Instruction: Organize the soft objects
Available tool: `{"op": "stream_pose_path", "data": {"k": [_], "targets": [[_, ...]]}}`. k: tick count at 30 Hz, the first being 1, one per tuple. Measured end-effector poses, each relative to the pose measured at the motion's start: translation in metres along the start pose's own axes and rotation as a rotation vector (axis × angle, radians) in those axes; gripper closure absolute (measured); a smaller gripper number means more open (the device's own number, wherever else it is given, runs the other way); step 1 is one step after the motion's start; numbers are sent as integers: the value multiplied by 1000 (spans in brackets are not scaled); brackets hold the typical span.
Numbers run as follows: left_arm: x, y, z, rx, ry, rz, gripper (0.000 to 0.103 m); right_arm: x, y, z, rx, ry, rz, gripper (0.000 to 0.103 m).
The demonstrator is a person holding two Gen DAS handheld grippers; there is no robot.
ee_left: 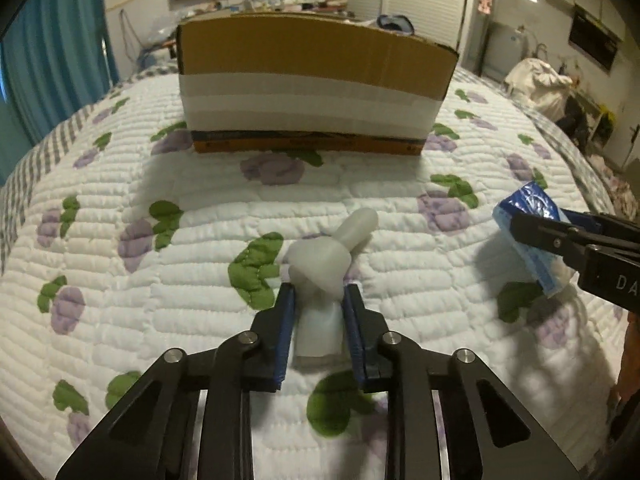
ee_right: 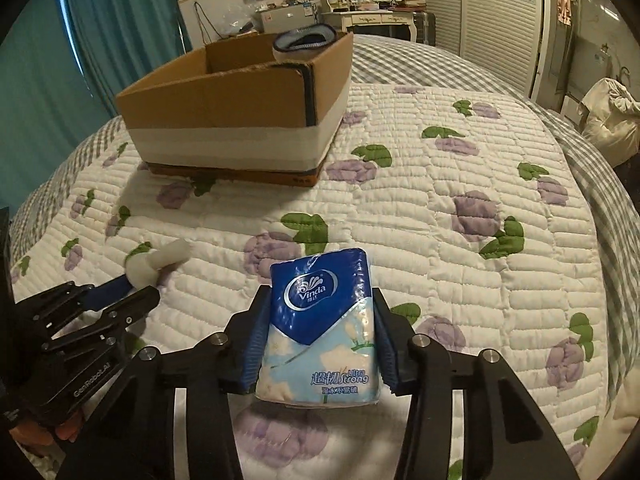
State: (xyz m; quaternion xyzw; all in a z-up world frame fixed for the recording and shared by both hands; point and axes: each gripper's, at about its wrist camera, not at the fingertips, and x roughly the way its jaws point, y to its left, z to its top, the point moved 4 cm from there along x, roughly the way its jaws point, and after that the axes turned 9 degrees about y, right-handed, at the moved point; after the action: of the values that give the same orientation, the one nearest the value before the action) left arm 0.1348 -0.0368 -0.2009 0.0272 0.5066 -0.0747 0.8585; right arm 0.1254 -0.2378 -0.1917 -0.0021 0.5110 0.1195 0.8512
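Observation:
My left gripper [ee_left: 318, 294] is shut on a white soft rubbery object [ee_left: 326, 276] with a knob end, held just above the quilt; it also shows in the right wrist view [ee_right: 154, 266]. My right gripper [ee_right: 320, 300] is shut on a blue Vinda tissue pack [ee_right: 320, 324], also seen at the right of the left wrist view [ee_left: 528, 224]. An open cardboard box [ee_left: 316, 80] with white tape bands stands on the bed ahead; in the right wrist view the box [ee_right: 236, 120] holds a blue and white fabric item [ee_right: 304, 42].
The white quilt [ee_left: 200, 240] with purple and green flowers covers the bed. Teal curtains [ee_right: 100, 40] hang at the left. A dresser [ee_right: 372, 16] and wardrobe [ee_right: 500, 12] stand beyond the bed.

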Motion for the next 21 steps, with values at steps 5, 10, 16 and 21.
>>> {"op": "stream_pose_path", "data": {"k": [5, 10, 16, 21], "targets": [[-21, 0, -1, -1, -18, -12, 81, -25, 9, -1, -16, -32, 0, 57], [-56, -3, 4, 17, -80, -17, 81, -54, 19, 4, -35, -80, 1, 57], [-103, 0, 22, 54, -182, -29, 81, -92, 34, 17, -64, -150, -5, 57], [-134, 3, 52, 92, -261, -27, 81, -115, 42, 40, -90, -218, -8, 57]]}}
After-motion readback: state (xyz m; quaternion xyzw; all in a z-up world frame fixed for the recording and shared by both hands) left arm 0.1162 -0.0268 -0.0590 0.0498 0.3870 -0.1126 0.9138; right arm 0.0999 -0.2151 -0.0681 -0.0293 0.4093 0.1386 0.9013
